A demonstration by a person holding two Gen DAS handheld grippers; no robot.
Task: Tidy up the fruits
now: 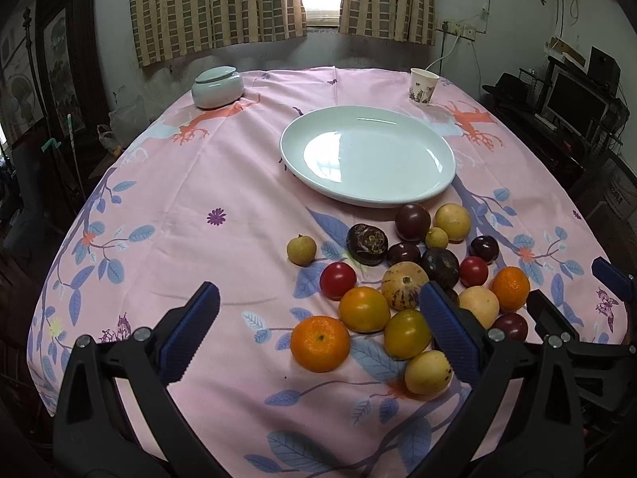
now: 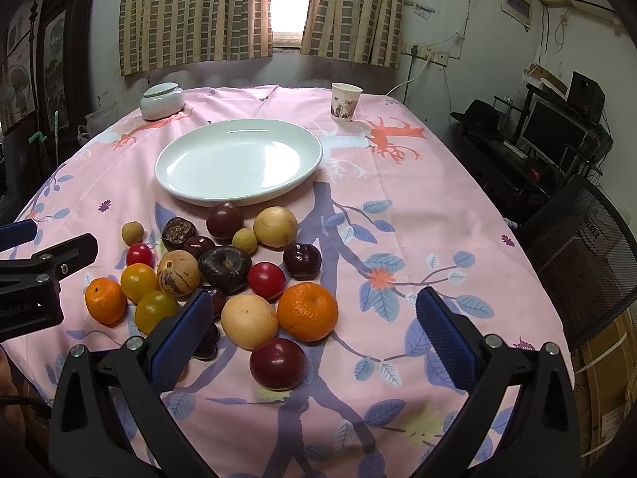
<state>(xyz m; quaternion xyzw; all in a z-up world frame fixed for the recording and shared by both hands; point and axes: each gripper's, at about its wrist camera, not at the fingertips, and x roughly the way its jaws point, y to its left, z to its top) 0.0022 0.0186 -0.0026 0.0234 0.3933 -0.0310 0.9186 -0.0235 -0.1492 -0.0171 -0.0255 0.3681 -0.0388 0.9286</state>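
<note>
Here, a desk (image 2: 418,207) draped in a pink leaf-print cloth carries everything, with a large white plate (image 2: 239,161) as its landmark, bare of fruit. Just in front of the plate lies a loose heap of fruits (image 2: 223,271), none of it on the plate: dark purple ones nearest the rim, pale yellow ones beside them, red tomatoes (image 2: 266,280) and a striped melon-like fruit (image 2: 178,273) further from it. Two oranges (image 2: 307,310) sit at the heap's outer edges, farthest from the plate, and a single red plum (image 2: 278,363) rests beyond them. Behind the plate to its left stands a lidded white jar (image 1: 217,87); behind it to the right, a paper cup (image 1: 423,86). The left hand-held gripper (image 1: 318,330) hovers above the heap's near-left side, fingers spread wide and grasping nothing, an orange between them. The right hand-held gripper (image 2: 314,332) is likewise released, its blue pads (image 2: 446,338) apart over the heap's near-right side.
</note>
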